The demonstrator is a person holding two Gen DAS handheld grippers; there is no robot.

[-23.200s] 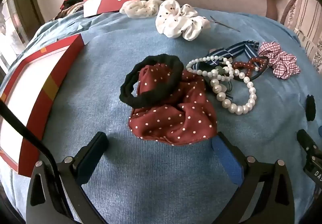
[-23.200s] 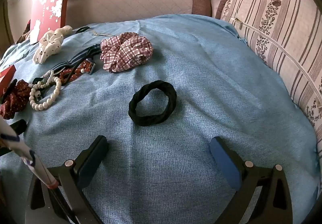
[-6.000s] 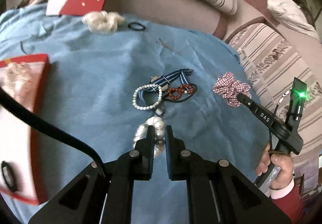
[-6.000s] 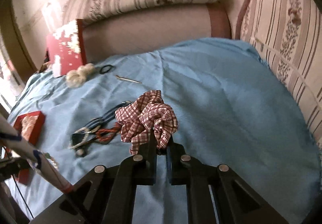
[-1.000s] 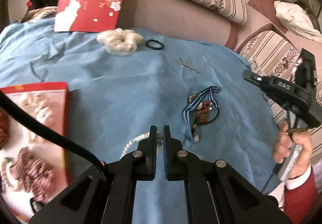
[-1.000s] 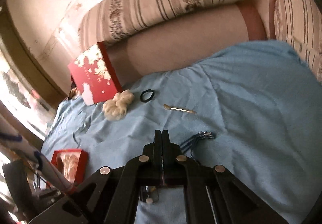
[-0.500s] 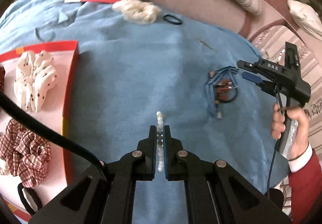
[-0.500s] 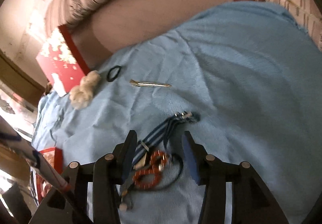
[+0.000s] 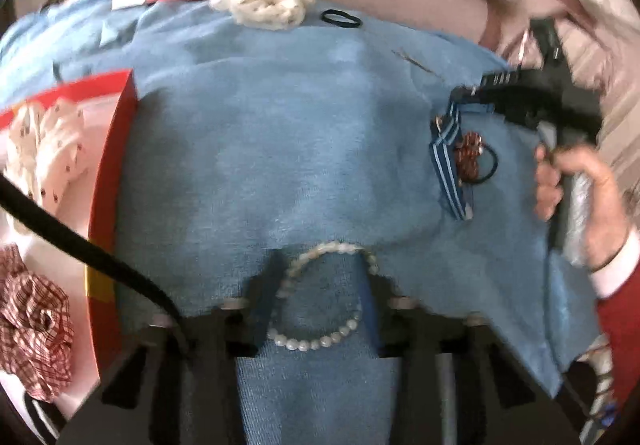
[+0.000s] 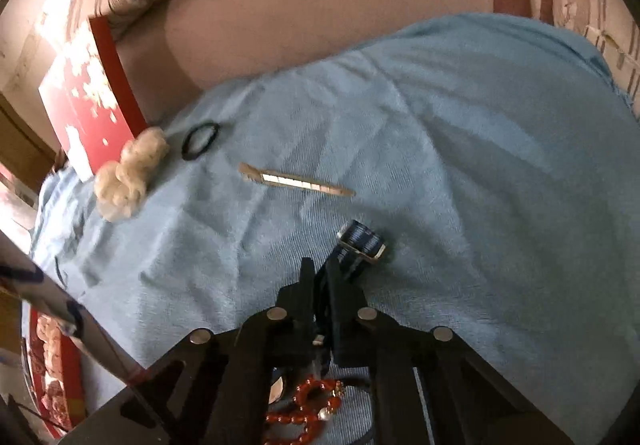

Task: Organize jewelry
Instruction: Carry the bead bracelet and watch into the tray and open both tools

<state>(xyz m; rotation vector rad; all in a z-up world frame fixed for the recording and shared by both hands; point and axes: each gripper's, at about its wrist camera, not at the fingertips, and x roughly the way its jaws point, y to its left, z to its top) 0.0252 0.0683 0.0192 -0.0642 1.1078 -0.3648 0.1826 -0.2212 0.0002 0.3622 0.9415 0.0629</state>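
In the left wrist view my left gripper (image 9: 320,285) is open, its jaws apart on either side of a white pearl bracelet (image 9: 324,293) that lies in a ring on the blue cloth (image 9: 280,125). The red box (image 9: 116,149) at the left holds a white dotted scrunchie (image 9: 48,149) and a plaid scrunchie (image 9: 32,329). My right gripper (image 10: 320,273) is shut on the navy striped ribbon (image 10: 360,241); it also shows in the left wrist view (image 9: 450,161). A red beaded hair tie (image 10: 308,409) lies under the right gripper and shows in the left wrist view (image 9: 470,161).
A cream scrunchie (image 10: 128,173), a thin black hair tie (image 10: 200,141) and a metal hair clip (image 10: 296,181) lie at the back of the cloth. A red box lid (image 10: 88,97) leans against the sofa back (image 10: 320,13).
My left gripper has opened and let the pearl bracelet go onto the cloth. My right gripper has closed on the striped ribbon.
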